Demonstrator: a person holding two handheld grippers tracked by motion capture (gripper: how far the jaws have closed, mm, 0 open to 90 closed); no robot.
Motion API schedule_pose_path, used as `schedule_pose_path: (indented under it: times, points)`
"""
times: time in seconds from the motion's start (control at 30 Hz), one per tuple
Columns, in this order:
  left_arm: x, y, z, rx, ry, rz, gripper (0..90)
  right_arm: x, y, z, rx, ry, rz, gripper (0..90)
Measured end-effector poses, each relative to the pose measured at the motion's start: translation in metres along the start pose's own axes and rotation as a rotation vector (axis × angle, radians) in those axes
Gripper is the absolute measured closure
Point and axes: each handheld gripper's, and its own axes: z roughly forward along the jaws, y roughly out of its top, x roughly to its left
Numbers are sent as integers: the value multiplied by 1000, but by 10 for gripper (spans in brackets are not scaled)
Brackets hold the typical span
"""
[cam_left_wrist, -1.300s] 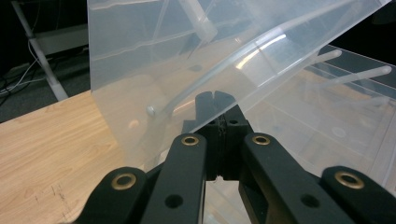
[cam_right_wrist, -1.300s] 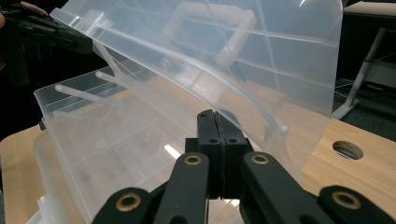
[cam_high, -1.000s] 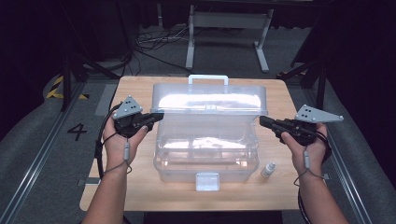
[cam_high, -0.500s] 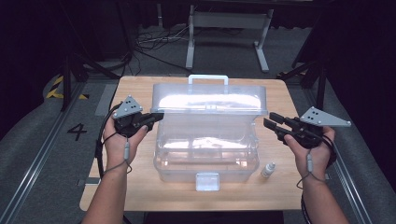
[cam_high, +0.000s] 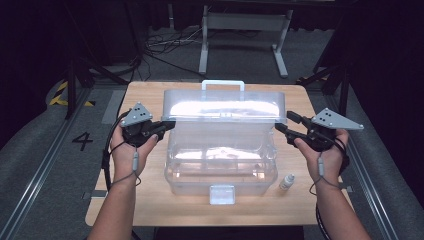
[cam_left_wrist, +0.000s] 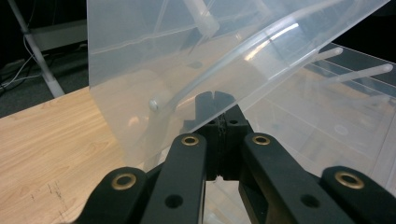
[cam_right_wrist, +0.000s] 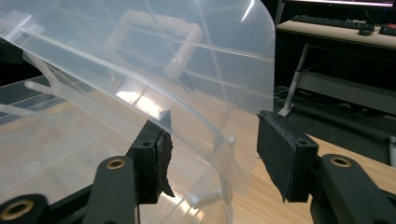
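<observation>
Lifting lid (cam_high: 225, 107) of clear box (cam_high: 220, 160), mid-table, lid raised & tilted. L gripper (cam_left_wrist: 219, 119) clamped on lid's left edge. R gripper (cam_right_wrist: 210, 140) jaws just opened wide, lid's right edge between pads, unpinched. Advise: re-seat R before L moves, keep lid level.

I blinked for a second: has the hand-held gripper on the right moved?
Yes, barely: the right hand-held gripper backed slightly off the clear box toward the table edge, jaws just opened around the lid.
</observation>
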Motion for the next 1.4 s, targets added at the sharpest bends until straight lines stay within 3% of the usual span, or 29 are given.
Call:
schedule_pose_path:
  times: [0.3, 1.03, 1.4]
  points:
    - [0, 0, 0, 0, -2, -2, 893, 5, 4, 12, -8, -34, -7, 457]
    - [0, -2, -1, 0, -15, -9, 854, 10, 6, 9, -6, -137, -71, 665]
    - [0, -9, -16, 20, -13, -20, 773, 10, 7, 10, 8, -160, -80, 701]
